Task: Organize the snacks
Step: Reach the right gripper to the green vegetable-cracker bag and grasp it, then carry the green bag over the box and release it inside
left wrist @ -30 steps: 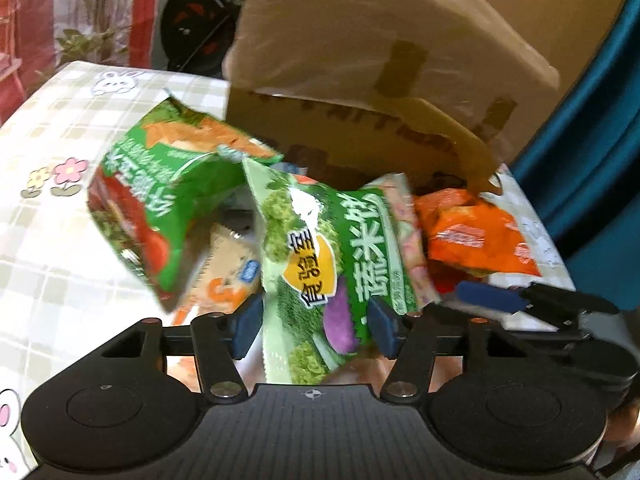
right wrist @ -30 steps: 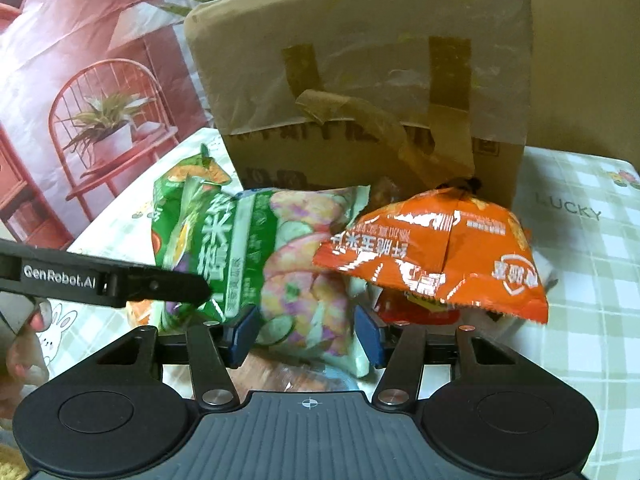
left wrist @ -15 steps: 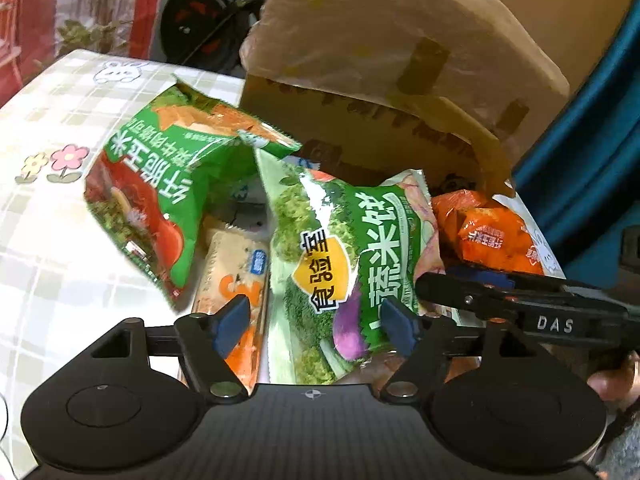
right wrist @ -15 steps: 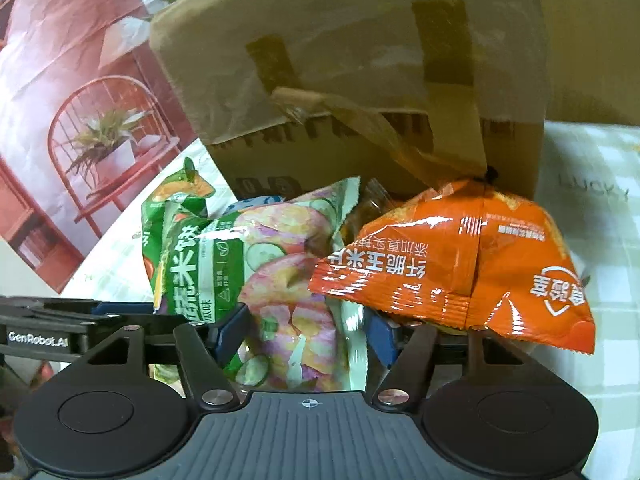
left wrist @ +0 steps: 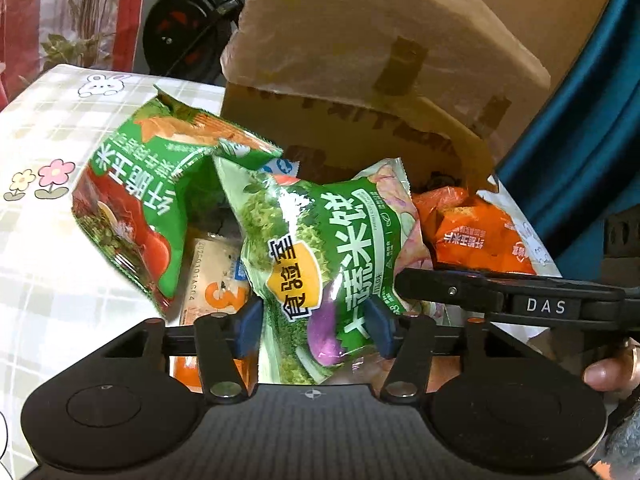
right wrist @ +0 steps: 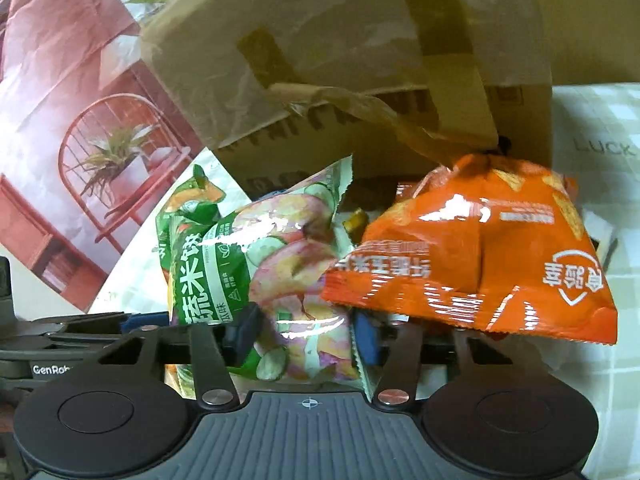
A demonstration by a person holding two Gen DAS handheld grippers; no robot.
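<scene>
A pile of snack bags lies on the checked tablecloth [left wrist: 48,280] in front of a cardboard box [left wrist: 360,60]. My left gripper [left wrist: 316,330] is closing, and its blue pads press both sides of the green broccoli rice-cracker bag [left wrist: 320,248]. My right gripper [right wrist: 304,338] is closing too, with its pads squeezing the pink and green cucumber bag [right wrist: 280,256]. That bag lies just behind the green one. One of the right gripper's fingers [left wrist: 448,290] reaches in beside the green bag. An orange bag [right wrist: 480,256] rests right of the right gripper's pads, partly over them.
A green tomato-print bag [left wrist: 132,208] leans at the left of the pile, above a beige cracker pack [left wrist: 212,276]. The box's taped flap [right wrist: 360,40] hangs over the bags. A person's thumb [left wrist: 608,376] shows at the right. A teal curtain stands beyond the table's right edge.
Both pairs of jaws widened, then narrowed onto their bags. The right gripper's finger came in beside the green bag. The right view has rolled and closed in on the pink and orange bags.
</scene>
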